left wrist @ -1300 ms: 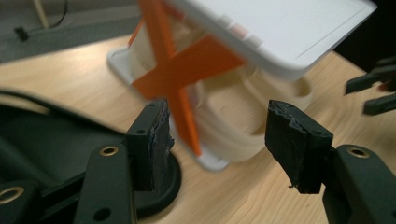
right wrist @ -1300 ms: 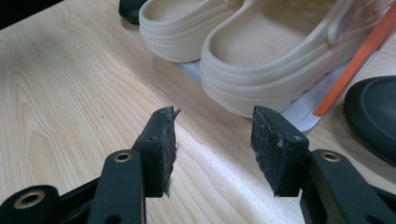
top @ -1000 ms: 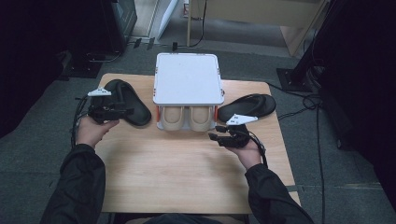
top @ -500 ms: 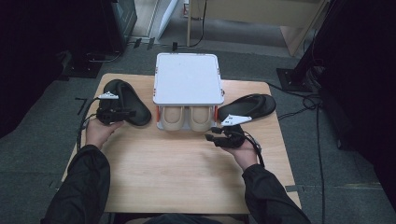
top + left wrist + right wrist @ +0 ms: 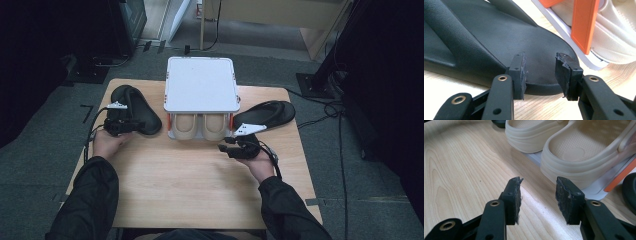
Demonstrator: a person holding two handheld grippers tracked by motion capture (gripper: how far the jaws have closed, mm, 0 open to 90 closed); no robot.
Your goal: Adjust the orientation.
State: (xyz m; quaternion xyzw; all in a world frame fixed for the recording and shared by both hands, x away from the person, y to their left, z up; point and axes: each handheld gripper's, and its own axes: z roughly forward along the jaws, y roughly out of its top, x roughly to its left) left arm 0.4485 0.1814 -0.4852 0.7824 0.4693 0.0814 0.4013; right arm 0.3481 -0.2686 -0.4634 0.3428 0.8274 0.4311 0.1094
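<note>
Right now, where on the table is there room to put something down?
The near half of the table is bare wood between the two sleeves. The far half is crowded: a rack with beige clogs in the middle, a black slipper at the left gripper, another black slipper beyond the right gripper.

We see a pale wooden table (image 5: pixel 200 190) on grey carpet (image 5: pixel 360 190). At its far edge stands a white shelf rack (image 5: pixel 201 85) with orange uprights (image 5: pixel 584 25). Black cables (image 5: pixel 330 106) trail on the floor to its right; beyond stands what may be a light wooden cabinet (image 5: pixel 280 15).
</note>
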